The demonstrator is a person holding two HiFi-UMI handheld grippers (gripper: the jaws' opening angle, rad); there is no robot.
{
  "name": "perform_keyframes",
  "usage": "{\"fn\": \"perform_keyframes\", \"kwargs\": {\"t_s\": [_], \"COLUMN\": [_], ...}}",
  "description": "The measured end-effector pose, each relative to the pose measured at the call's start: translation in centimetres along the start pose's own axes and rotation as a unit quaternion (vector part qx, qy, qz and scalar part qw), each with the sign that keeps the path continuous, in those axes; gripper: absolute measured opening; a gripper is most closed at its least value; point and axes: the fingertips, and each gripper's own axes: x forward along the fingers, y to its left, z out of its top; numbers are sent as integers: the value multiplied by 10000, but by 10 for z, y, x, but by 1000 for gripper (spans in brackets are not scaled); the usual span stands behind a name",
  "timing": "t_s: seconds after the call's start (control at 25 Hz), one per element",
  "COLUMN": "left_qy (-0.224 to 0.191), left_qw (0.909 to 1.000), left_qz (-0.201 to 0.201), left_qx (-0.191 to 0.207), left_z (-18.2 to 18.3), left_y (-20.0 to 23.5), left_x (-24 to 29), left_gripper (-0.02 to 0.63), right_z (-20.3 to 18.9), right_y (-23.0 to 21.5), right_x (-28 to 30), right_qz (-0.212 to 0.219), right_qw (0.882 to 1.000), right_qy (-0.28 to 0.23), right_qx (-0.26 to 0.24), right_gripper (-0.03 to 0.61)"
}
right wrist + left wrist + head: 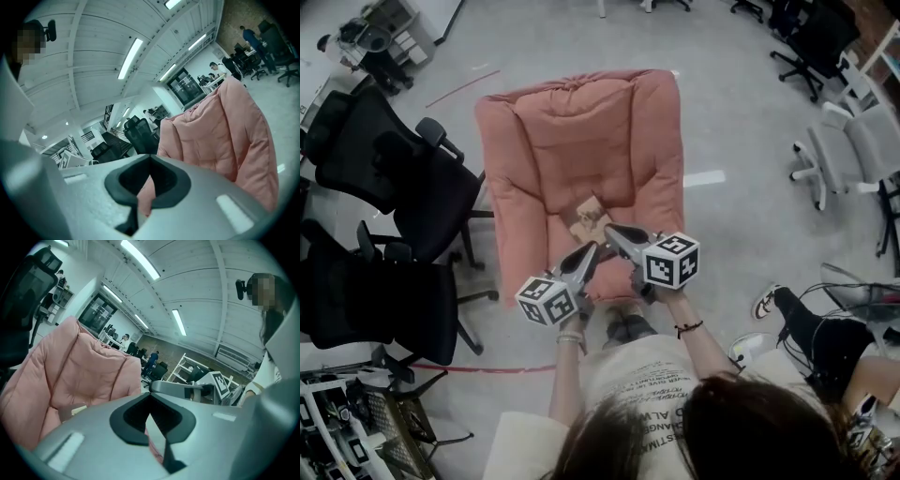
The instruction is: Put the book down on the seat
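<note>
A small brown book (591,217) lies flat on the seat of the pink padded chair (553,141), near the seat's front. My right gripper (608,228) points at the book's near right corner with its jaws shut and nothing between them. My left gripper (597,247) hangs just below and in front of the book, its jaws closed together and holding nothing. In the left gripper view, the left gripper (150,393) faces the pink cushion (79,376), and the right gripper's marker cube (219,383) shows to its right. In the right gripper view, the right gripper (150,157) faces the pink backrest (220,136).
Two black office chairs (394,164) (375,300) stand close on the left of the pink chair. Grey and black chairs (862,145) stand at the right and far right. Another person's leg and shoe (797,319) are at the right. My own feet (628,328) are at the chair's front.
</note>
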Motion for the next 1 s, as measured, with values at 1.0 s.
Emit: {"fn": "perform_keyframes", "kwargs": {"t_s": [1.0], "left_qy": [-144], "left_qw": [9994], "left_qz": [-60], "left_qx": [312], "left_z": [12], "left_y": [-22], "left_x": [-17], "left_gripper": [-6], "right_z": [8], "right_y": [29], "right_x": [-11], "right_qz": [345], "right_qw": [9976], "right_qy": [83], "right_qx": [-592], "right_gripper": [3]}}
